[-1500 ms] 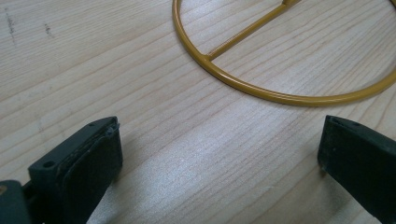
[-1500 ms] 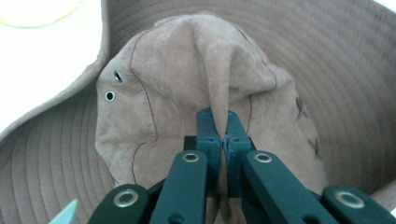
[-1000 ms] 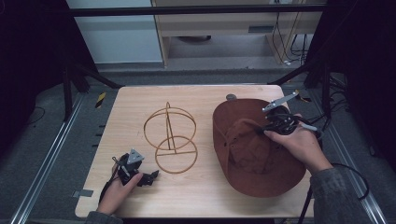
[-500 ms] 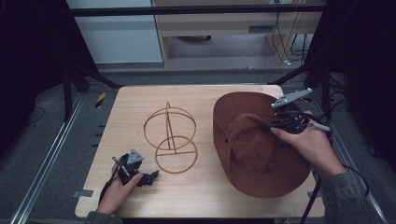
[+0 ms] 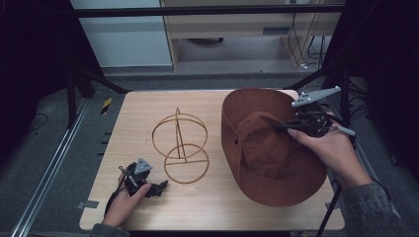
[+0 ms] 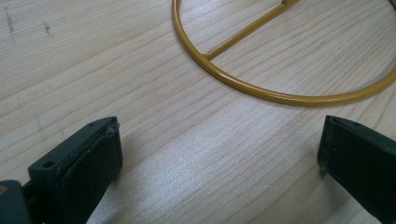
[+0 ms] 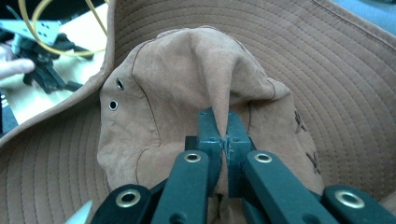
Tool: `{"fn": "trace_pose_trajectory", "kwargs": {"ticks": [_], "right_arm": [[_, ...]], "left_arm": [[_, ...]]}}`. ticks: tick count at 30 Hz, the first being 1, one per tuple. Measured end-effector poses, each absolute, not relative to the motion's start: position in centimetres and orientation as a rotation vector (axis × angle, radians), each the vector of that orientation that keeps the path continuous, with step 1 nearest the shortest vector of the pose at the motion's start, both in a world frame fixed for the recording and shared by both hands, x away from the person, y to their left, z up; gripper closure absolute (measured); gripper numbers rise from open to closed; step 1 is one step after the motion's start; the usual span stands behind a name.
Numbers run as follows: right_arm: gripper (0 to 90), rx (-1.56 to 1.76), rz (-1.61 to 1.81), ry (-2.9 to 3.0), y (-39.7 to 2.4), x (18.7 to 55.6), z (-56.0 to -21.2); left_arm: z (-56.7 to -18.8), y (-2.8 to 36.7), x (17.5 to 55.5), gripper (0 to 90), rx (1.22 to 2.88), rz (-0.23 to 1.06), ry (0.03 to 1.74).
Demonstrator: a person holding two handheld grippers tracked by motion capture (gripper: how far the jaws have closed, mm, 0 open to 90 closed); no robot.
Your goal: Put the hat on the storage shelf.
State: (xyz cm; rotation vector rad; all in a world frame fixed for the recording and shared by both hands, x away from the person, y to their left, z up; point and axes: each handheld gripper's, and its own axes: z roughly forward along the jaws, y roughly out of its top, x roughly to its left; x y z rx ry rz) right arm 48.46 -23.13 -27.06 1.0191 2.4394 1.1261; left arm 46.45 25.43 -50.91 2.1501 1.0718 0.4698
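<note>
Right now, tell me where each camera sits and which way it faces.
High view: above the table's near edge, looking forward and down at the table, hat, wire stand; both hands and forearms show.
Left gripper view: on the left gripper, looking low across the wood at the stand's base ring; open jaws show.
Right gripper view: on the right gripper, jaws pinching the hat's crown.
All three share the stand.

Black fingers (image 7: 219, 128), brass-ringed screws, grey sleeves (image 5: 368, 207)

The right gripper (image 7: 223, 122), its 2 black jaws clamped together, pinches a fold of the brown fabric wide-brimmed hat (image 7: 187, 84), apparently at its crown.
</note>
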Motion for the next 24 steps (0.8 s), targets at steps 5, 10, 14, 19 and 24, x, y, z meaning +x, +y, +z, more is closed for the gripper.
{"fn": "trace_pose_trajectory", "kwargs": {"ticks": [5, 10, 14, 19, 24], "right_arm": [[89.1, 0.988, 1.144, 2.416, -22.5, 48.4, -25.5], [89.2, 0.976, 1.169, 2.394, -22.0, 48.3, -24.4], [89.2, 0.951, 1.202, 2.369, -21.7, 48.0, -23.9], [89.2, 0.935, 1.240, 2.337, -21.2, 47.6, -23.4], [89.2, 0.904, 1.292, 2.314, -20.7, 47.3, -22.8]], "left_arm": [[-50.9, 25.4, 46.5, 0.0, 2.146, 0.470, 1.074], [-50.9, 25.4, 46.4, 0.0, 2.147, 0.471, 1.073], [-50.9, 25.4, 46.5, 0.0, 2.148, 0.472, 1.072], [-50.9, 25.4, 46.5, 0.0, 2.149, 0.472, 1.071], [-50.9, 25.4, 46.5, 0.0, 2.148, 0.472, 1.071]]}}
